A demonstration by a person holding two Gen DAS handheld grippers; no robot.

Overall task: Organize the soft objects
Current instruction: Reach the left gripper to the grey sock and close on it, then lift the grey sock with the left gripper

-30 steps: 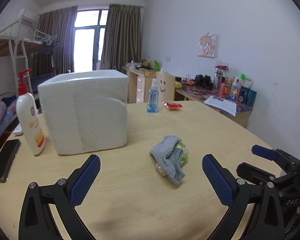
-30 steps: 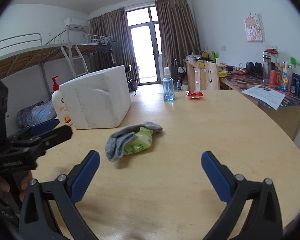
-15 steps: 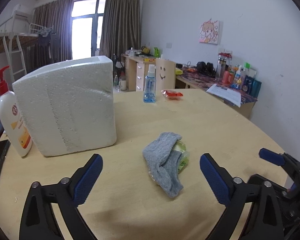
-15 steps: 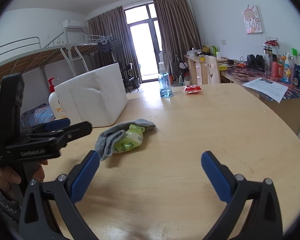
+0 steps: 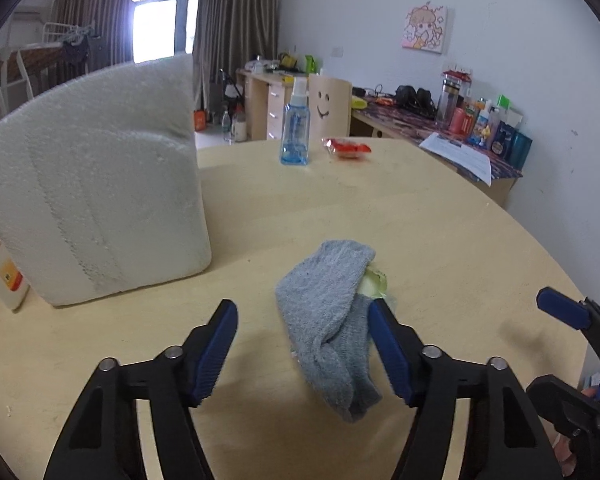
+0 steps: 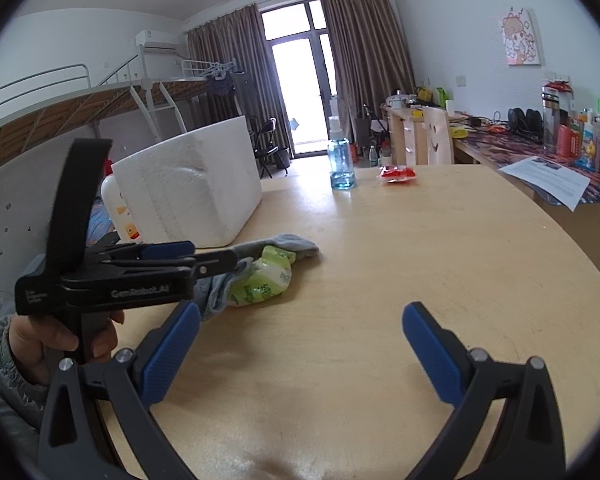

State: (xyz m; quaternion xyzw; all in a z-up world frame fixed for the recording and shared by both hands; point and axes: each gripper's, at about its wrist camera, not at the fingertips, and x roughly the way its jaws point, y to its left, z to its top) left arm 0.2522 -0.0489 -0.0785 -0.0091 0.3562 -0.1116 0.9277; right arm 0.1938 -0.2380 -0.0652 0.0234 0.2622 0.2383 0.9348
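A grey sock (image 5: 326, 312) lies on the round wooden table (image 5: 440, 232), draped over a green-and-white soft packet (image 6: 262, 282). My left gripper (image 5: 304, 346) is open, low over the table, its fingers on either side of the sock's near end; the right finger (image 5: 384, 344) touches the sock's edge. In the right wrist view the left gripper (image 6: 216, 262) reaches the sock (image 6: 284, 242) from the left. My right gripper (image 6: 300, 344) is open and empty, to the right of the sock, over bare table. A white foam box (image 5: 96, 200) stands at the left.
A blue spray bottle (image 5: 296, 132) and a red packet (image 5: 346, 148) sit at the table's far side. A lotion bottle (image 5: 0, 272) stands behind the foam box. A cluttered desk (image 5: 460, 136) runs along the right wall.
My left gripper has moved forward and down to the sock and its jaws have narrowed around it. My right gripper has hardly moved.
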